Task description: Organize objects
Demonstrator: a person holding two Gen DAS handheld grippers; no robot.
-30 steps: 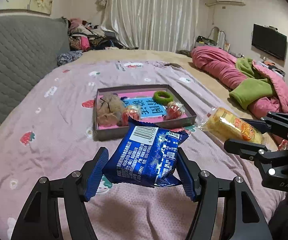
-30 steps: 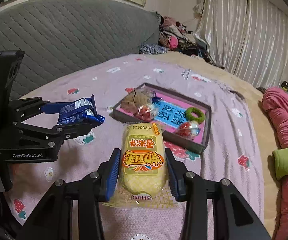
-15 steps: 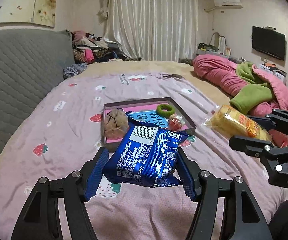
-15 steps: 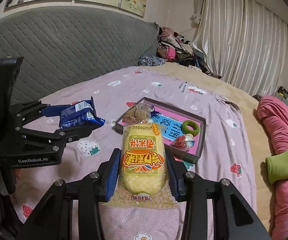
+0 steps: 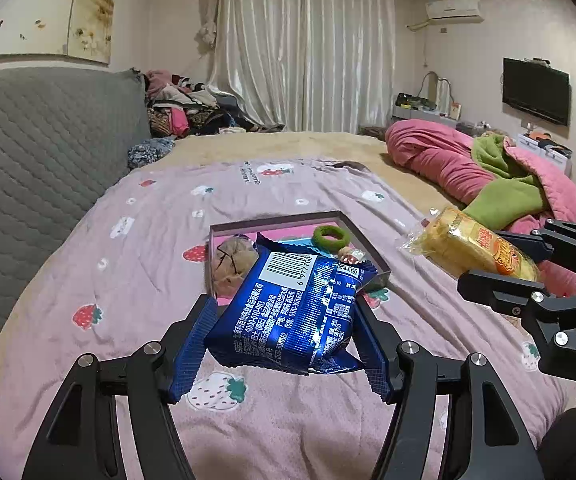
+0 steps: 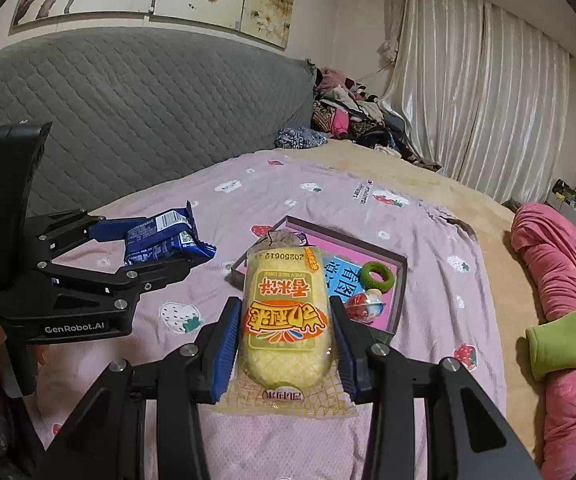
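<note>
Blue snack packet (image 5: 296, 312) clamped between the blue-padded fingers (image 5: 191, 344) of left gripper (image 5: 288, 340), held in the air above the pink strawberry-print bedsheet (image 5: 127, 264), just in front of the near edge of the tray (image 5: 275, 222). Packet tilted, barcode end pointing away toward the tray. Readable on it: barcode digits "6 977700", phone "4000-010-983"; the rest is Chinese print, too small to read.

Right gripper (image 6: 283, 344) closed on yellow rice cake pack (image 6: 283, 320), pads pressing both long sides, clear crimped end toward the camera. Pack also off the sheet, overlapping the tray's near-left corner in the right wrist view. Label upside down: orange Chinese brand characters, "SPICY RICE CAKE", date "2025061…".

Tray sits mid-bed, grey rim, pink floor. Inside: brown crumpled lump (image 5: 231, 260) at left end, green ring (image 6: 378, 276) toward the far right, red-and-white wrapped candy (image 6: 364, 306) near the right edge, blue card (image 6: 346, 276) with Chinese characters in the middle.

Left gripper body reads "GenRobot.AI".
</note>
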